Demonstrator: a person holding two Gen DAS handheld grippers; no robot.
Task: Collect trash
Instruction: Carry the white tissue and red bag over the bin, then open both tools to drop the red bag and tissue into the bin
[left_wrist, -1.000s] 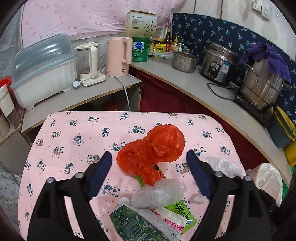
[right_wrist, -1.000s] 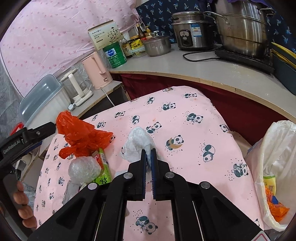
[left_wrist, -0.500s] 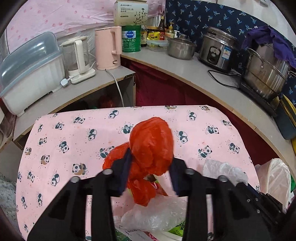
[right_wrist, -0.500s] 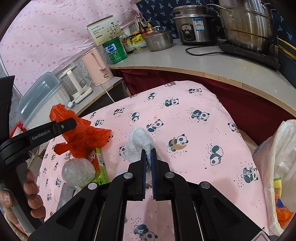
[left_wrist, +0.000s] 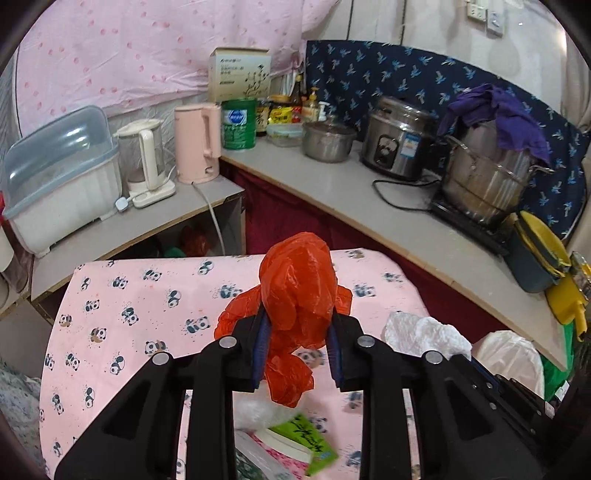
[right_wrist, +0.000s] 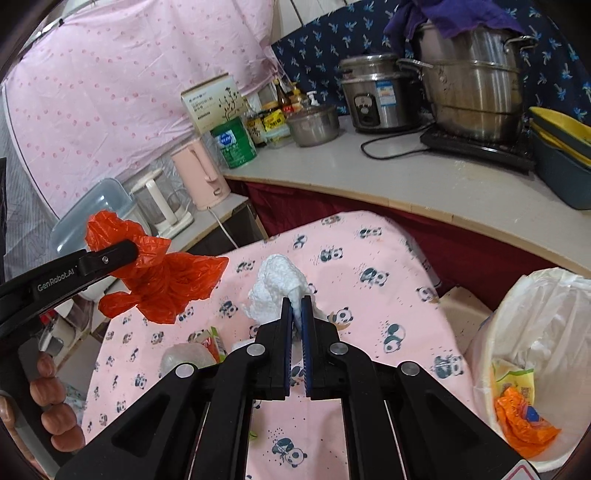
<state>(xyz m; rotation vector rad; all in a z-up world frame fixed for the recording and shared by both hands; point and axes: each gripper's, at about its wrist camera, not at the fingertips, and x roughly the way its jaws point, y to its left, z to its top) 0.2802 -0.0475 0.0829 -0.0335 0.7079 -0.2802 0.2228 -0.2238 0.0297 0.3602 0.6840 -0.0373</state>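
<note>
The left gripper (left_wrist: 297, 332) is clenched on a crumpled red plastic bag (left_wrist: 295, 306) held clear above the panda-print tabletop (left_wrist: 140, 302), while the right gripper (right_wrist: 296, 310) pinches a white wad of paper (right_wrist: 275, 288) near the tabletop's right edge, beside the lined trash bin (right_wrist: 535, 332).

Green carton (left_wrist: 303, 439) is partly covered by the left gripper (left_wrist: 297, 347) body and blurred; its print is not legible. Clear crumpled plastic (left_wrist: 255, 411) beneath is largely hidden. Lower part of the white tissue (right_wrist: 275, 291) is concealed between the right gripper (right_wrist: 296, 314) fingers. Trash bin (right_wrist: 532, 332) is cut off at the right edge. Bottle labels (right_wrist: 273, 120) at the back are too small to read.
</note>
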